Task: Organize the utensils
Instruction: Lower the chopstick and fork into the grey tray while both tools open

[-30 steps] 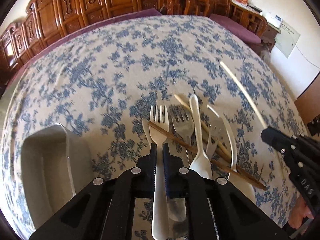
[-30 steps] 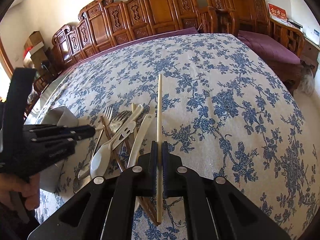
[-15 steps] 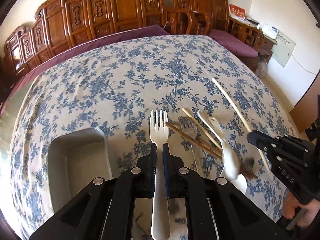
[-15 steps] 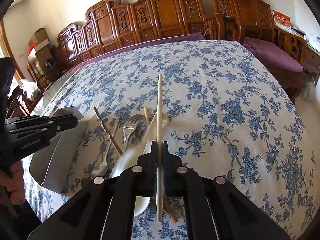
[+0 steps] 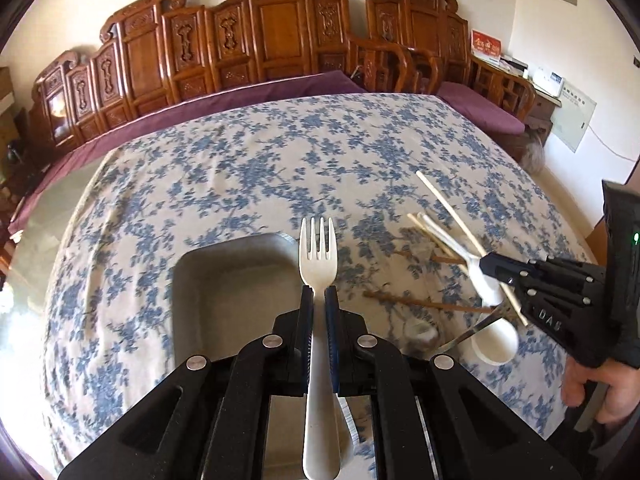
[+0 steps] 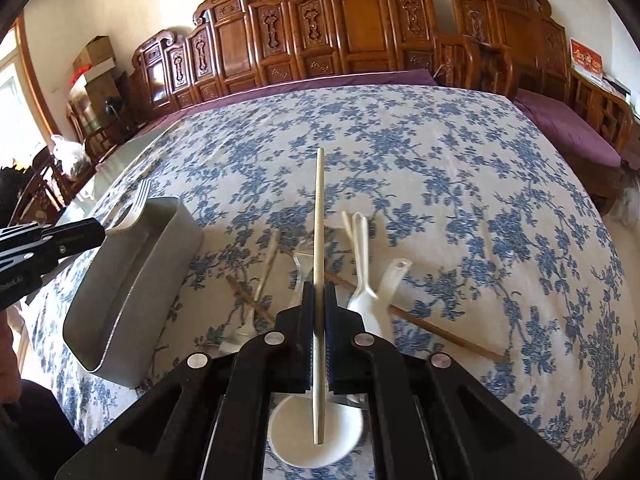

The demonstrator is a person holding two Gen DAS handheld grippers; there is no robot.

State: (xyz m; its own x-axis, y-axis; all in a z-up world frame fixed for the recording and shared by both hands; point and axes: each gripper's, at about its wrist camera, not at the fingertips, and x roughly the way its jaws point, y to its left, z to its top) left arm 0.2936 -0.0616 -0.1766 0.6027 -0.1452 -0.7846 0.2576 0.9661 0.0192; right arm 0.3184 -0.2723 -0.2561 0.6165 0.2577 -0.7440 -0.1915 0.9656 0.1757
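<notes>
My left gripper point(image 5: 319, 294) is shut on a white plastic fork point(image 5: 318, 252), tines forward, held above the right rim of the grey metal tray point(image 5: 224, 276). My right gripper point(image 6: 319, 292) is shut on a pale chopstick point(image 6: 319, 216) that points forward above the utensil pile. The pile holds white spoons point(image 6: 366, 280), brown chopsticks point(image 6: 440, 330) and a metal fork, lying right of the tray point(image 6: 132, 280). In the right wrist view the left gripper point(image 6: 52, 240) holds the fork's tines point(image 6: 140, 200) over the tray's far end.
The table carries a blue floral cloth point(image 5: 280, 168). Carved wooden chairs point(image 5: 256, 40) and purple cushions line its far side. A white round spoon bowl point(image 6: 316, 432) lies under my right gripper. A hand point(image 5: 600, 388) grips the right tool.
My left gripper has lifted the white fork off the pile and carried it left over the tray. My right gripper has risen a little with the pale chopstick.
</notes>
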